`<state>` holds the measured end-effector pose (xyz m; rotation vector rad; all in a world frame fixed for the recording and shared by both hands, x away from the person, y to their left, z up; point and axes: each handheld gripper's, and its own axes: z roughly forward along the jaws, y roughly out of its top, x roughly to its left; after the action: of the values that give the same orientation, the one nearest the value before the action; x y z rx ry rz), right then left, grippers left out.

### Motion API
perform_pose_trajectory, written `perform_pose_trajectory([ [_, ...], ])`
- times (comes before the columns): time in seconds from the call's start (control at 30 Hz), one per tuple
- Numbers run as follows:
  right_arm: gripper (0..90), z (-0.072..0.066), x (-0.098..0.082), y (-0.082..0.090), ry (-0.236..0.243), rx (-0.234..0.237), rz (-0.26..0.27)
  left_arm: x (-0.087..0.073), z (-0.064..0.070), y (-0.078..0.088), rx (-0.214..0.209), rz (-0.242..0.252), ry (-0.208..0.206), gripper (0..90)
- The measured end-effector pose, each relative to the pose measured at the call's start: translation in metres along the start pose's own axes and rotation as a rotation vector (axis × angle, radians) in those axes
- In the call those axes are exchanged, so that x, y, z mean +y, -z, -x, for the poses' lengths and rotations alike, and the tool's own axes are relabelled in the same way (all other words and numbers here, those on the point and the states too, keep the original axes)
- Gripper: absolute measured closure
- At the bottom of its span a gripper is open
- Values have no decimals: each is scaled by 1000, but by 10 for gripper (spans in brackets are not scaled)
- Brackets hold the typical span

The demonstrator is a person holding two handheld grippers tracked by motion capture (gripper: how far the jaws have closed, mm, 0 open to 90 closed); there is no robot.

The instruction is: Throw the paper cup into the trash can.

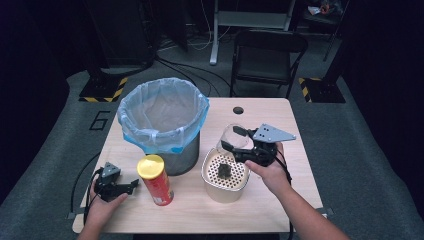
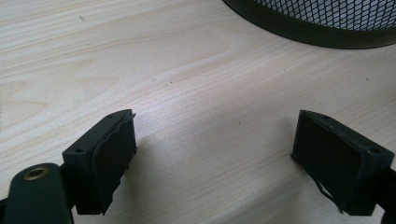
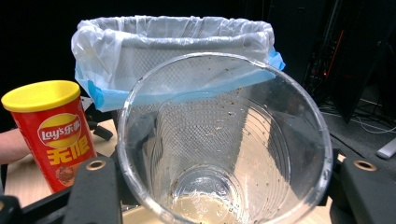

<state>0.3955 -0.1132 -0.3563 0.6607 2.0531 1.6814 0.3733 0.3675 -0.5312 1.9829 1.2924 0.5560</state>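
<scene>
The right tool (image 1: 239,145) is clenched on a clear plastic cup (image 1: 234,138), gripping it from both sides and holding it tilted above the far edge of a cream strainer bin (image 1: 225,175); in the right gripper view the cup (image 3: 224,140) shows its open mouth toward the camera, with dark specks stuck to its inner wall and a little pale liquid at its bottom; a dark clump (image 1: 223,170) lies on the bin's perforated top, just below the cup. The left tool (image 1: 125,186) is released, its jaws standing wide apart with nothing between them; it rests low at the near left corner of the table (image 1: 280,120), just beside a red crisp can (image 1: 156,180) with a yellow lid; in the left gripper view the bare wood of the table (image 2: 187,70) lies between the jaws, and the dark foot of a mesh waste bin (image 2: 322,23) curves across the upper right. That waste bin (image 1: 165,120), lined with a pale blue bag, stands on the far left part of the table, just behind the can and to the left of the cup; a black folding chair (image 1: 267,55) stands on the floor beyond the table.
</scene>
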Motion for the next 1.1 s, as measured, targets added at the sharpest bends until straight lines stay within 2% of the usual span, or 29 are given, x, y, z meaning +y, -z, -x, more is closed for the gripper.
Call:
perform_pose_trajectory([
  [0.27, 346, 2, 18, 5, -27, 15, 12, 0, 0, 0, -3, 0, -12, 121],
  [0.3, 346, 3, 23, 6, -20, 15, 14, 1, 0, 0, -17, -9, -12, 119],
  [0.37, 346, 3, 26, 7, -22, 24, 12, 0, 1, -1, -13, 2, -18, 119],
  [0.47, 346, 5, 41, 9, -26, 51, 18, 0, 1, -1, -19, 1, -20, 117],
  [0.5, 346, 4, 55, 9, -17, 64, 24, 0, 1, -1, -19, 1, -20, 117],
  [0.6, 346, 3, 68, 7, -7, 71, 33, 0, 1, -1, -19, 1, -21, 117],
  [0.67, 346, -1, 91, -1, 11, 86, 43, 0, 1, -1, -19, 1, -21, 116],
  [0.7, 346, -1, 91, -1, 11, 86, 43, 0, 1, -1, -19, 1, -21, 116],
  [0.8, 346, -5, 111, -14, 32, 91, 49, 0, 1, 0, -18, 0, -21, 117],
  [0.87, 345, -7, 123, -25, 27, 97, 56, 0, 1, 0, -18, 2, -21, 117],
  [0.97, 342, -11, 141, -51, 13, 107, 60, 0, 0, 0, -17, 1, -25, 118],
  [1.1, 339, -14, 149, -66, 22, 109, 51, 0, 0, 0, -17, 1, -26, 118],
])
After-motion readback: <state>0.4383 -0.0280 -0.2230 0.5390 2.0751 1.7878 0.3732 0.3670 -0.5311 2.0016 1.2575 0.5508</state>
